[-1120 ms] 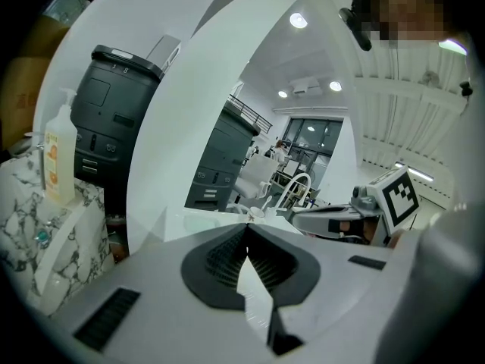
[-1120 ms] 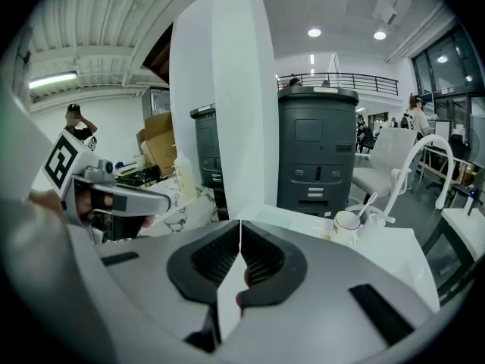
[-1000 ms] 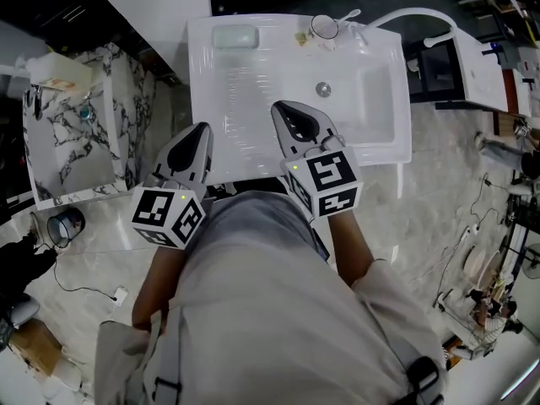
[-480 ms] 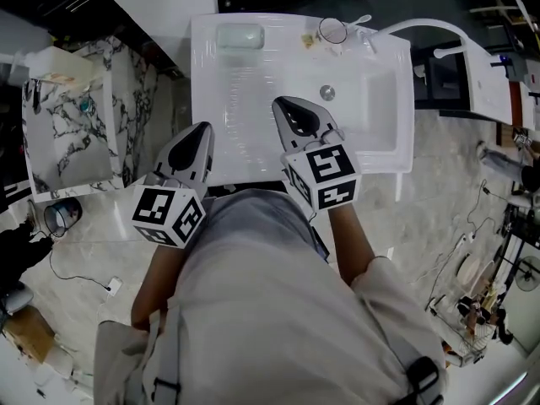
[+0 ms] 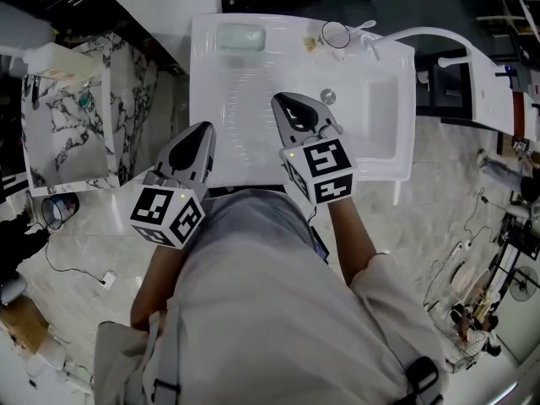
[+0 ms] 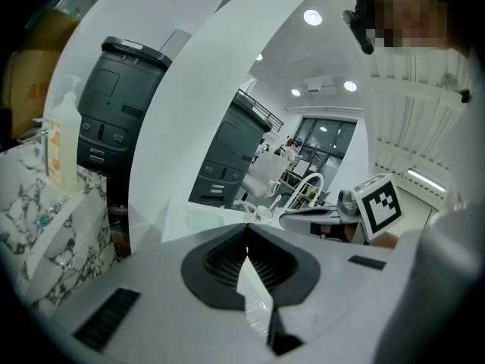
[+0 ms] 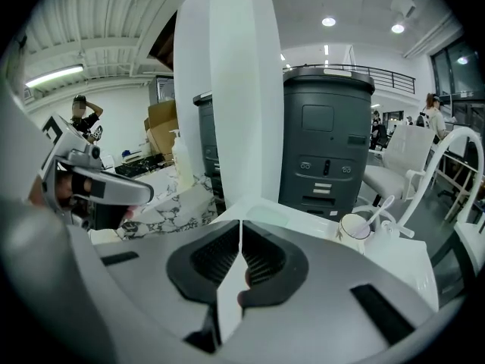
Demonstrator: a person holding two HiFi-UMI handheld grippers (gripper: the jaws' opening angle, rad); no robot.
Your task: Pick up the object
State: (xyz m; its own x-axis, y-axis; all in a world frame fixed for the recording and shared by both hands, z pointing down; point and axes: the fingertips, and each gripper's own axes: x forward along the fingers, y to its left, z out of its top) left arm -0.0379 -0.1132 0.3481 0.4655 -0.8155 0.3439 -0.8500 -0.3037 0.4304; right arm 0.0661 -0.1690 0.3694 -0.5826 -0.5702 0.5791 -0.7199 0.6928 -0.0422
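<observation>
Both grippers hang over the near half of a white sink (image 5: 221,99), and neither carries anything. The left gripper (image 5: 202,130) sits over the near left edge, at about 8 o'clock from the right gripper (image 5: 285,105). Its own view shows the jaws closed tip to tip with nothing between them. The right gripper reaches further in over the sink floor, with the drain (image 5: 328,96) just beside it at 2 o'clock. Its jaws are closed too, the pads meeting in a thin line around nothing.

Nothing shows which thing is the object to pick up. Two loose things lie along the far rim, well apart from both grippers. A pale green soap (image 5: 240,38) is at 11 o'clock from the right gripper, and in the right gripper view it sits just past the jaw tips. A cup (image 5: 335,34) with a brush in it stands upright at 1 o'clock, near the base of a curved white tap (image 5: 422,34).

A marbled cabinet (image 5: 69,133) stands at 9 o'clock from the sink, with a bottle (image 6: 62,146) upright on top.
</observation>
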